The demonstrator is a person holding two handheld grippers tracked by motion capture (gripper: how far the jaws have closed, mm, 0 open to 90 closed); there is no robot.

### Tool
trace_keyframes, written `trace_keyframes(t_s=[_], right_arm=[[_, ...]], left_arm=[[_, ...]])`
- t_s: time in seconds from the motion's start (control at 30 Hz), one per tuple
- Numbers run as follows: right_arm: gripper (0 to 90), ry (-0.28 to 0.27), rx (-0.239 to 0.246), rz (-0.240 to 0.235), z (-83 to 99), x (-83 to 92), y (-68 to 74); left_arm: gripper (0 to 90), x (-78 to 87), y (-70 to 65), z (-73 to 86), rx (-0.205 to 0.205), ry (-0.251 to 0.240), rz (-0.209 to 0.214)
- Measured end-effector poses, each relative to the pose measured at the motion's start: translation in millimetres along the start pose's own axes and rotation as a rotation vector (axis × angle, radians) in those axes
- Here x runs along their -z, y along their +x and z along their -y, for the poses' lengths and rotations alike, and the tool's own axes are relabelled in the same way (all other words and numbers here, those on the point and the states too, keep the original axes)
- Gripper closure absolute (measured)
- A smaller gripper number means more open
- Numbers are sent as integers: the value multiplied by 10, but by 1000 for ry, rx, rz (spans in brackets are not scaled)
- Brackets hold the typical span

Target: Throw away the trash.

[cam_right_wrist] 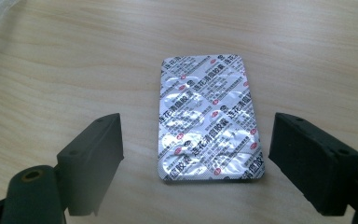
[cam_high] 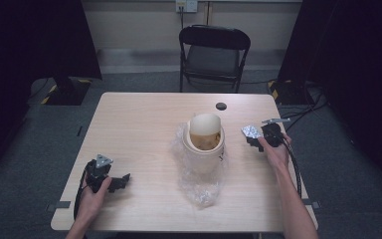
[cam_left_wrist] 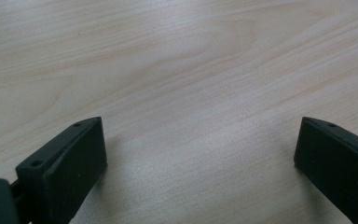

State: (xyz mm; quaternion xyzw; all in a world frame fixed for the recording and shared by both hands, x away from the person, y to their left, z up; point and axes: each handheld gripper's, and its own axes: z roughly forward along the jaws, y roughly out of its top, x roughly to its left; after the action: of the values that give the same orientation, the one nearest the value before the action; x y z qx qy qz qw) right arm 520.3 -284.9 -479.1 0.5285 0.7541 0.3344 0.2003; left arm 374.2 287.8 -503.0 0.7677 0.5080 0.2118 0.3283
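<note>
Silver foil blister pack with red and dark printed characters lies flat on the pale wooden table, foil side up, near the table's right edge as the high view shows it. In the right gripper view it sits between the two black fingers of the right gripper, which are spread wide, one on each side of the pack's near end, apart from it and holding nothing. The person's right hand holds that gripper just right of the pack.

At the middle of the table stands a cream-coloured round plastic container, open at the top, with its lid tilted up at the back. It rests on a crumpled sheet of clear plastic wrap that spreads toward the near edge.

Near the table's left front corner the left hand holds the left gripper. In its own view the fingers are wide open over bare wood, empty.

Beyond the table stands a dark folding chair.
</note>
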Motion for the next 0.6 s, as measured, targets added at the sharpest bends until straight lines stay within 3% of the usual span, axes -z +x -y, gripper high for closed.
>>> trace_keyframes(t_s=[0.5, 0.57, 0.6], right_arm=[[210, 15, 3, 36, 57, -140, -8], [263, 22, 26, 57, 53, -140, 6], [339, 19, 32, 54, 53, -127, 16]], left_arm=[[18, -1, -1, 0, 3, -2, 2], [18, -1, -1, 0, 3, -2, 2], [18, -1, -1, 0, 3, -2, 2]])
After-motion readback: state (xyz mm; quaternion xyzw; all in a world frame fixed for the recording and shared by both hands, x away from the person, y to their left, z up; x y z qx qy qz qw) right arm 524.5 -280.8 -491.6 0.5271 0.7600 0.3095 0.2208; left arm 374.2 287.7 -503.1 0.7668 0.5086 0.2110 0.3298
